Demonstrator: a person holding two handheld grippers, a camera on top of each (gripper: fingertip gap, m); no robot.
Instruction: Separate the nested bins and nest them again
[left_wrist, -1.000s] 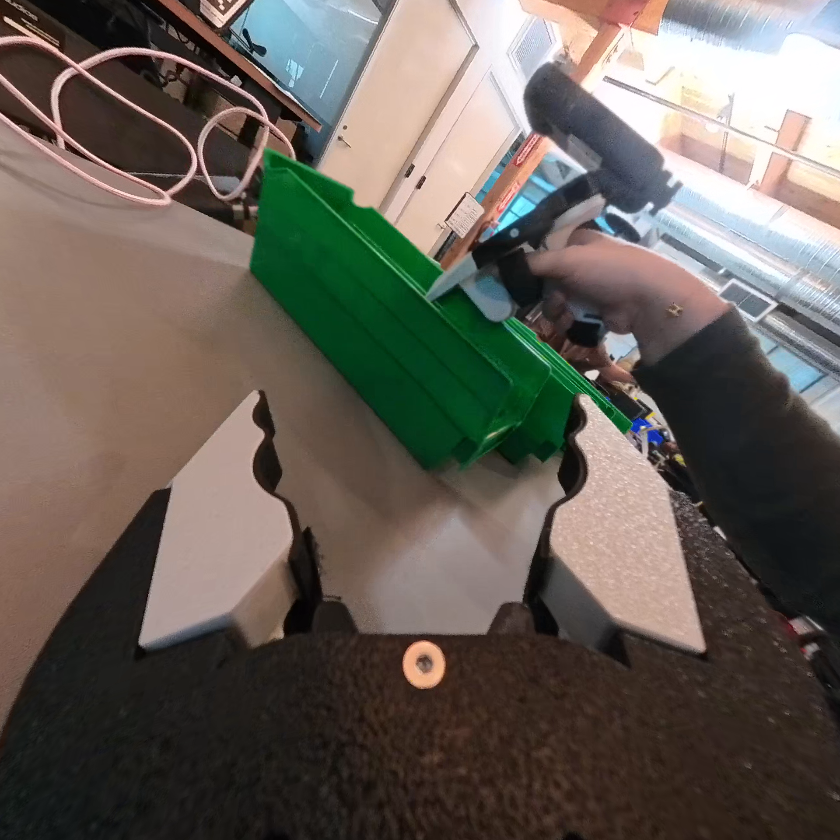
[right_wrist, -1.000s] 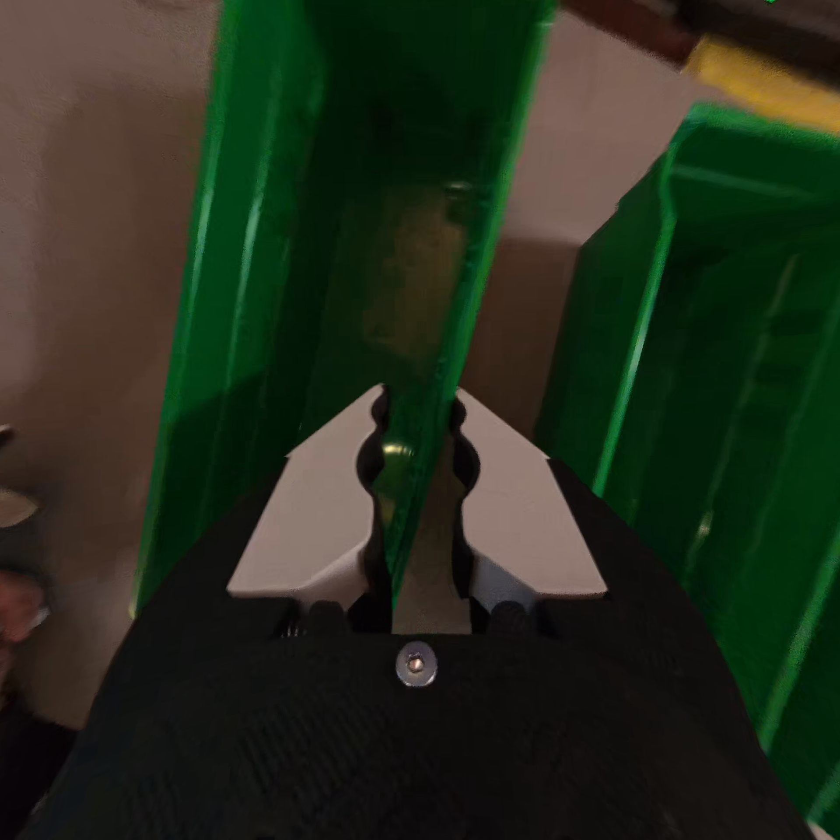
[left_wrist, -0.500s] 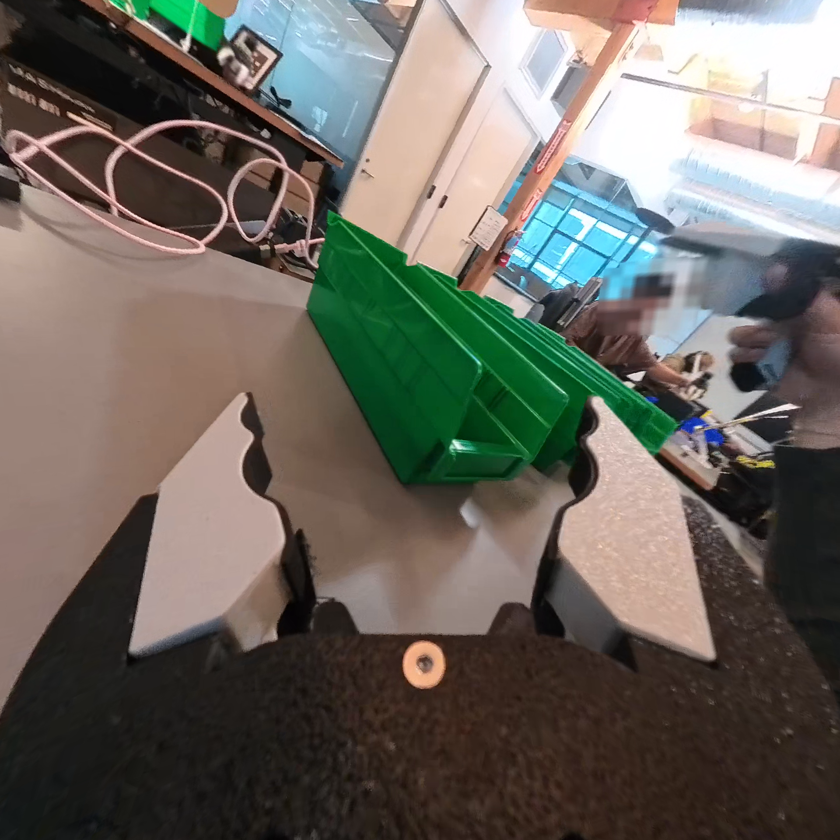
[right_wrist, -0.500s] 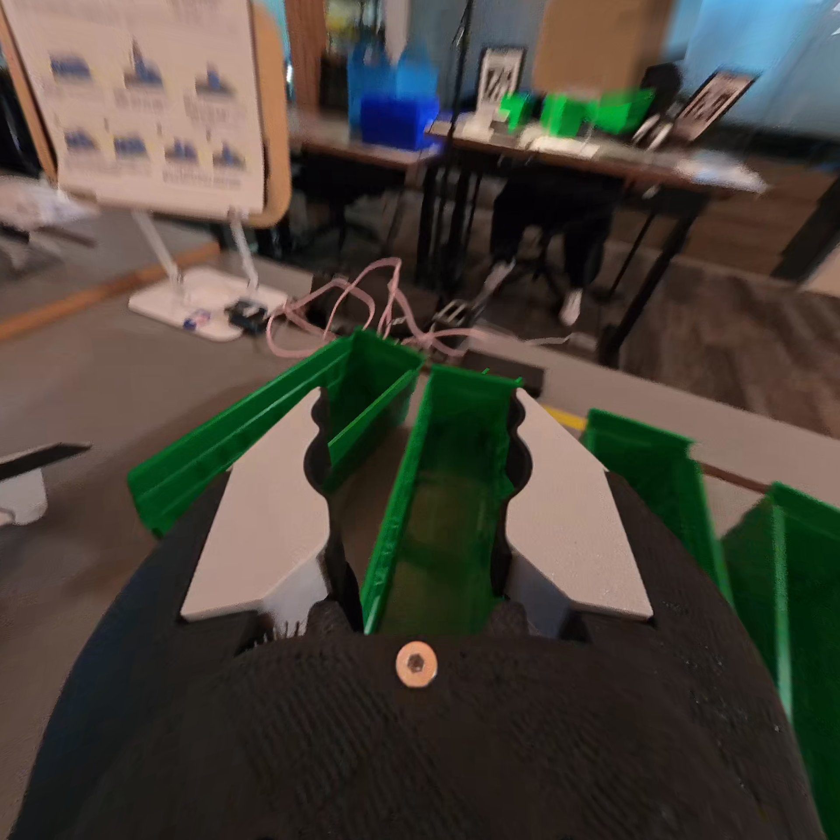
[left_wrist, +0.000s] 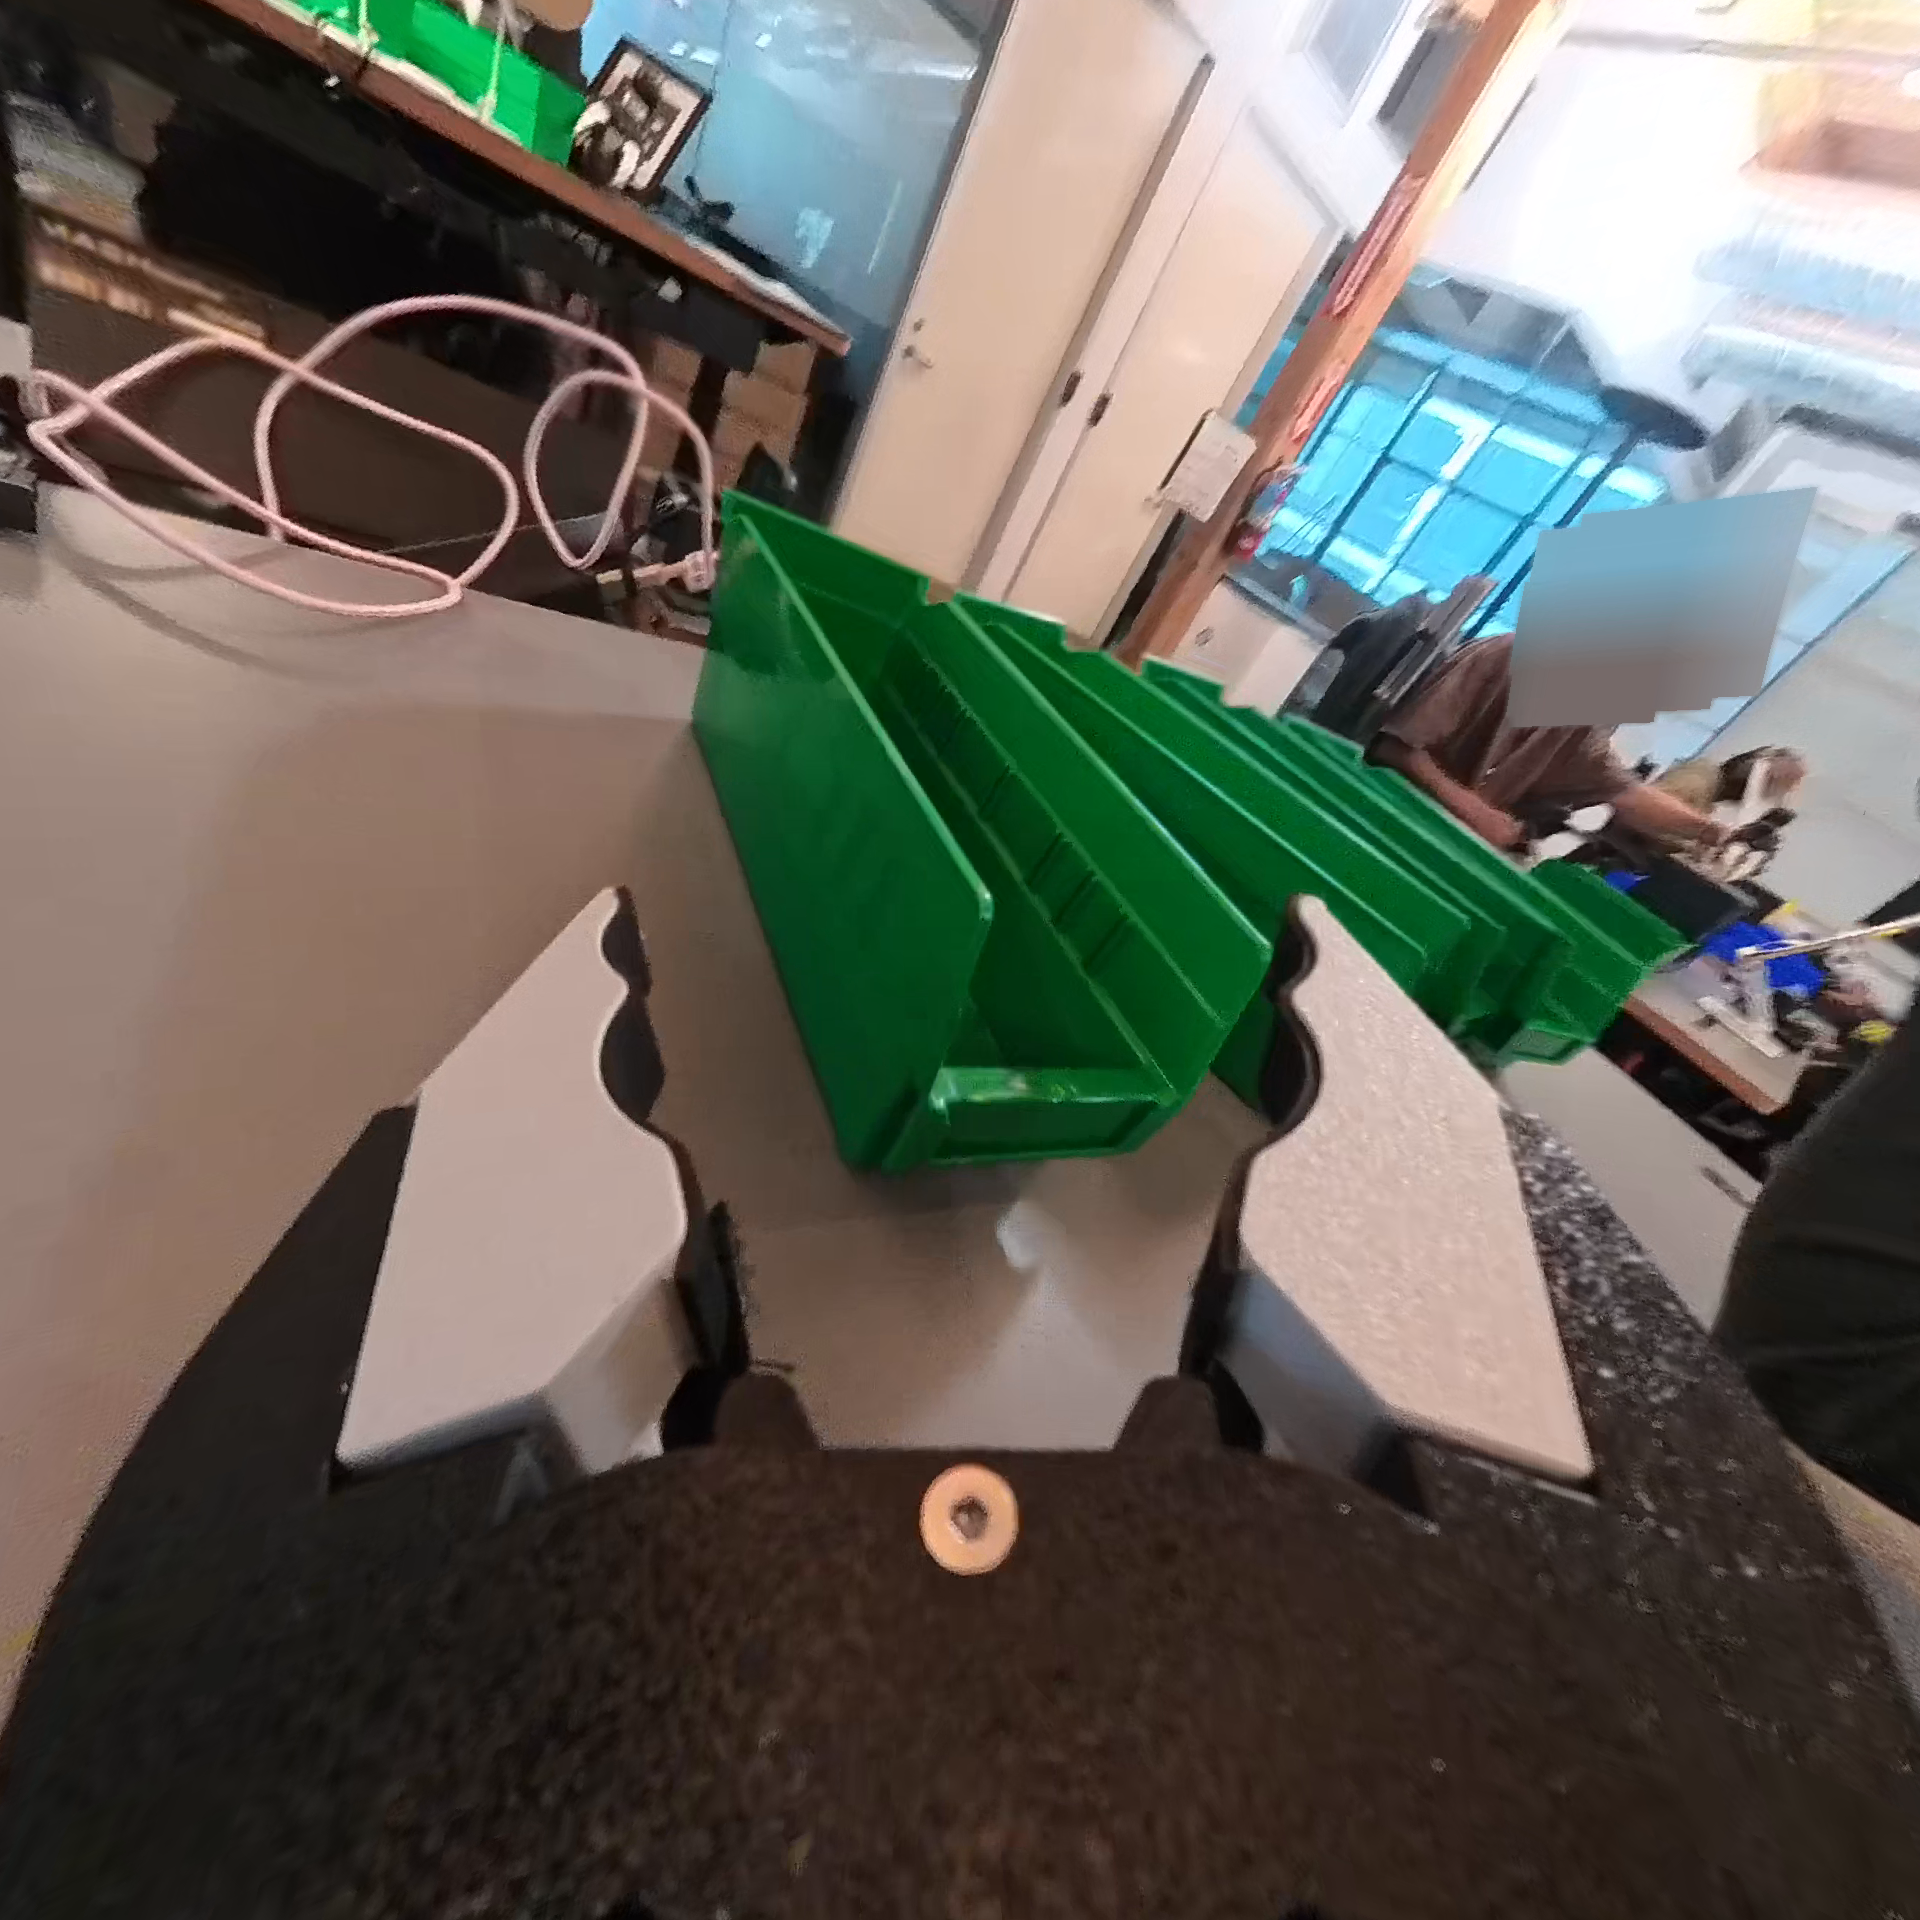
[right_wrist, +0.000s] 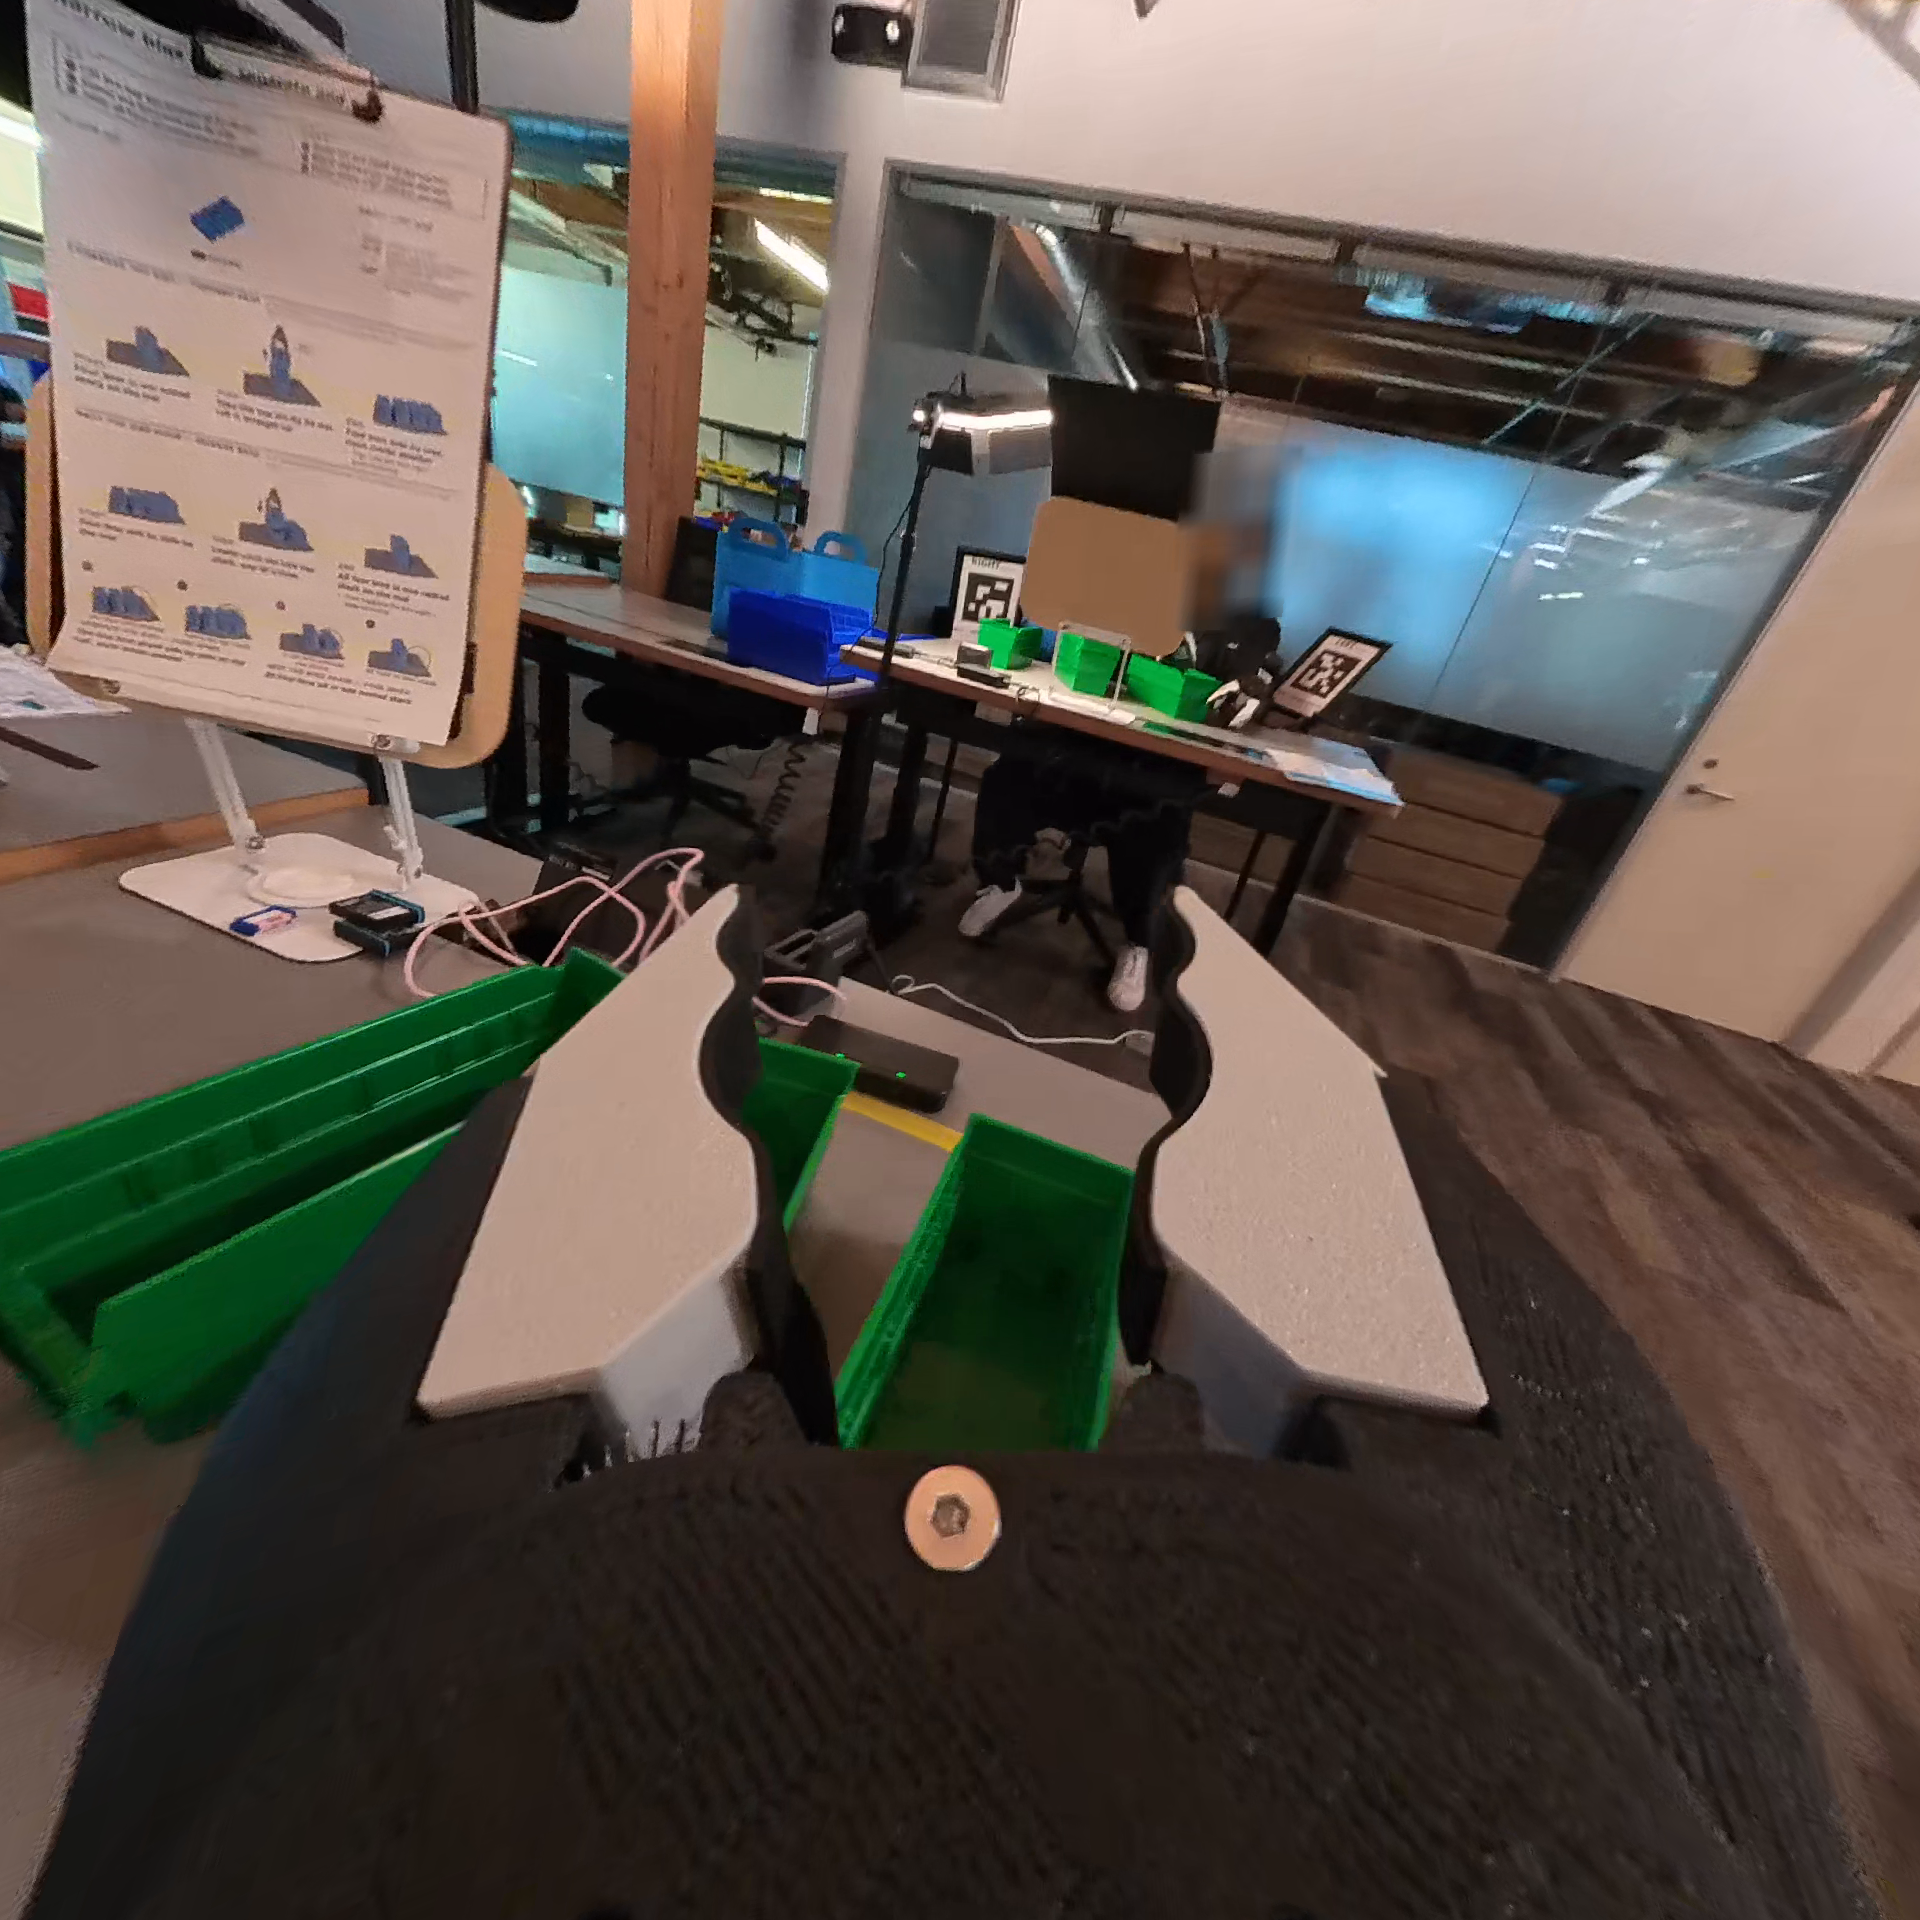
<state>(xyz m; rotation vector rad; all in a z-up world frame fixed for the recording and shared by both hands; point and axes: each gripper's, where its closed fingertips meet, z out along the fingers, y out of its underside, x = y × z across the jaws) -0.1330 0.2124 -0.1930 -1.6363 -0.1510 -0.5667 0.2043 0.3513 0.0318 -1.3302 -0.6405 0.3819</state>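
Observation:
Several long, narrow green bins stand side by side on the grey table (left_wrist: 260, 831). In the left wrist view the nearest bin (left_wrist: 862, 914) lies just ahead, with more bins (left_wrist: 1382, 862) in a row beyond it. My left gripper (left_wrist: 951, 914) is open and empty, low over the table, short of the nearest bin's end. In the right wrist view my right gripper (right_wrist: 951, 914) is open and empty, raised above the bins. One bin (right_wrist: 997, 1309) shows between its fingers and another bin (right_wrist: 239, 1174) lies to the left.
A pink cable (left_wrist: 312, 499) loops at the table's far edge. A stand with an instruction sheet (right_wrist: 270, 416) sits at the back left with small devices (right_wrist: 374, 920) on its base. A black box (right_wrist: 894, 1070) lies beyond the bins. A seated person (left_wrist: 1496, 748) is at another desk.
My right gripper let go of the bin wall it was shut on, opened and rose up and back above the bins. My left gripper tilted slightly; the bins now stand apart in a row.

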